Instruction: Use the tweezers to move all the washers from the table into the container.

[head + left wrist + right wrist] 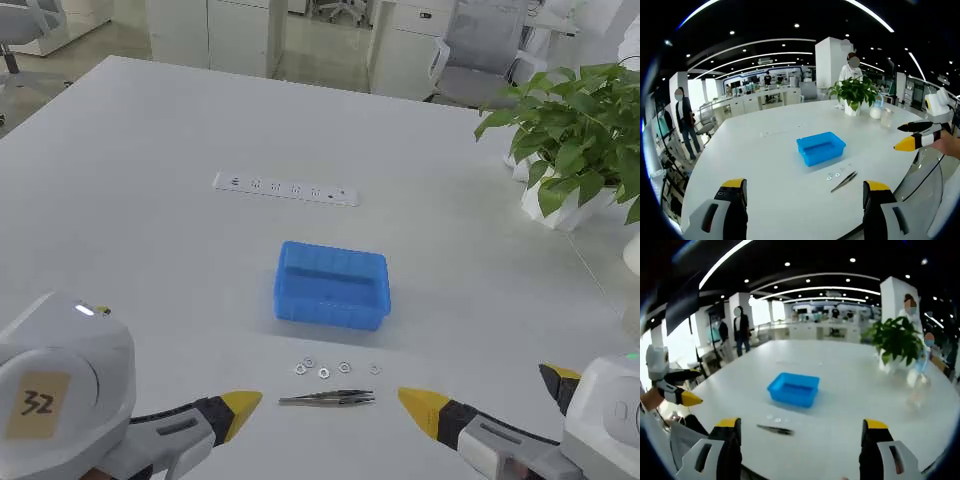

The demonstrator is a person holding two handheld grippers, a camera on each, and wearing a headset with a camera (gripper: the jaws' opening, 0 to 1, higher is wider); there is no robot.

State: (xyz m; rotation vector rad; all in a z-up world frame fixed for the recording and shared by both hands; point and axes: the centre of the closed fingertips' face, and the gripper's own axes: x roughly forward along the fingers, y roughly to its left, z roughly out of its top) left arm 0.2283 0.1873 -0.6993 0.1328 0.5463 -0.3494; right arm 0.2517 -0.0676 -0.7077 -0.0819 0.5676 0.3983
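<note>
White table [150,200], slim silver tweezers [327,398]

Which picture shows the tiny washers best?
The head view: the washers lie close and sharp, five countable rings between the tweezers and the blue container. The left gripper view shows them as small specks; the right gripper view, blurry dots.

A tan sticker [38,404] on the left gripper [804,186] seemingly reads "32".
</note>
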